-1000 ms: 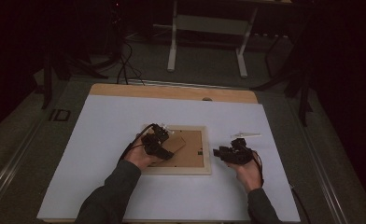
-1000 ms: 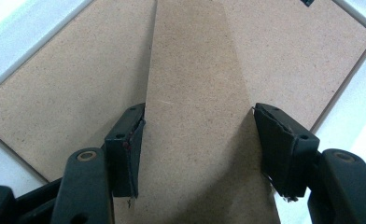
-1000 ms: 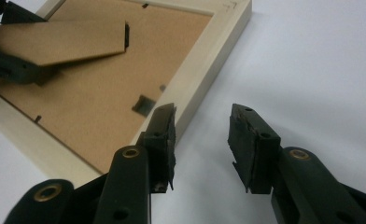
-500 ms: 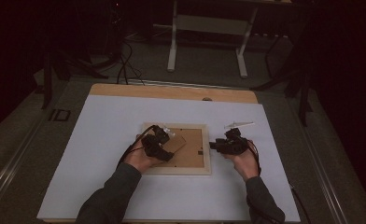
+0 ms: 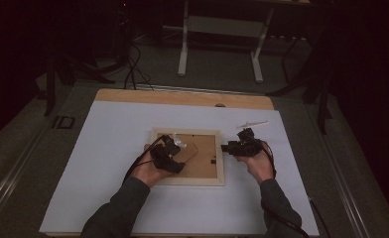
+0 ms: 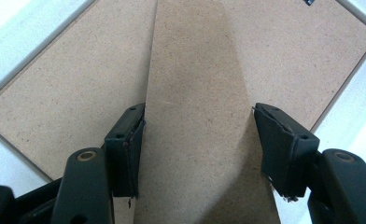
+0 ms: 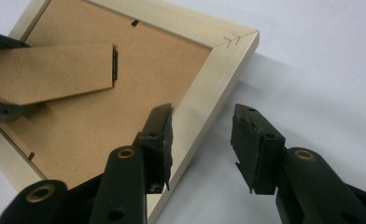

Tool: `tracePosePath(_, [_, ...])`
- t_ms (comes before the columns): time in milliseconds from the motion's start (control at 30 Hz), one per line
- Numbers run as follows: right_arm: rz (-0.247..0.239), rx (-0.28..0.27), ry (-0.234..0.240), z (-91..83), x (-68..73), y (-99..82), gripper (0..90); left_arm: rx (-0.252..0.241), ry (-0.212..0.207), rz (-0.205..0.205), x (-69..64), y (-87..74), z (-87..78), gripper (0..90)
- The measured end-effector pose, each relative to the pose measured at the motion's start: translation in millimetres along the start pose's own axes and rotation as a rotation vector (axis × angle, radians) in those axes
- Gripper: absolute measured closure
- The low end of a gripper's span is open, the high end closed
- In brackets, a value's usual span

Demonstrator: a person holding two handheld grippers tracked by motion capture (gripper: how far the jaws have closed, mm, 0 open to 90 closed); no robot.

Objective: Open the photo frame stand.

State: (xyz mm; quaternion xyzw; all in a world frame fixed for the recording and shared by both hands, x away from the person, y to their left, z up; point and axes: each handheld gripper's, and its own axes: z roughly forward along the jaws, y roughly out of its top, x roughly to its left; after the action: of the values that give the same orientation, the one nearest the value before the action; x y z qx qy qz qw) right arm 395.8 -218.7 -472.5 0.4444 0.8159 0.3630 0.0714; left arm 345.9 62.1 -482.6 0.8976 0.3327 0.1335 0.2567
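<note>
Straddling frame (image 7: pixel 204 100) edge: R gripper (image 7: pixel 202 140)

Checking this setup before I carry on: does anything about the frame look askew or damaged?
The picture frame lies face down, and its stand flap is lifted off the backing board, between the left tool's jaws. The jaw pads look chipped and frayed. The frame itself seems undamaged.

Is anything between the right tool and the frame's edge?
Nothing visible. The right tool has just been opening and straddles the picture frame's pale right rail, with only bare white table cover beside it. The stand flap lies farther in.
</note>
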Motion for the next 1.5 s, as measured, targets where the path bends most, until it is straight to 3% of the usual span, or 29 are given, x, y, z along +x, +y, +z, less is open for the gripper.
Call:
tracePosePath(367, [0.001, 0.017, 0.006, 2.6, -4.1, 15.2, 54.8, -0.046, 0.058, 0.04, -7.1, -3.0, -6.1, 39.6])
tracePosePath(833, [0.013, 0.028, 0.027, 7.0, -7.2, 29.4, 52.7, -0.099, 0.117, 0.062, -11.8, -8.4, -8.8, 39.6])
tracePosePath(1167, [-0.004, 0.024, 0.073, 10.0, -7.0, 37.9, 50.3, -0.144, 0.155, 0.108, -15.2, -12.4, -11.2, 39.6])
tracePosePath(1500, [0.014, 0.042, 0.091, 12.4, -10.5, 41.5, 49.7, -0.185, 0.193, 0.152, -19.7, -15.9, -13.4, 39.6])
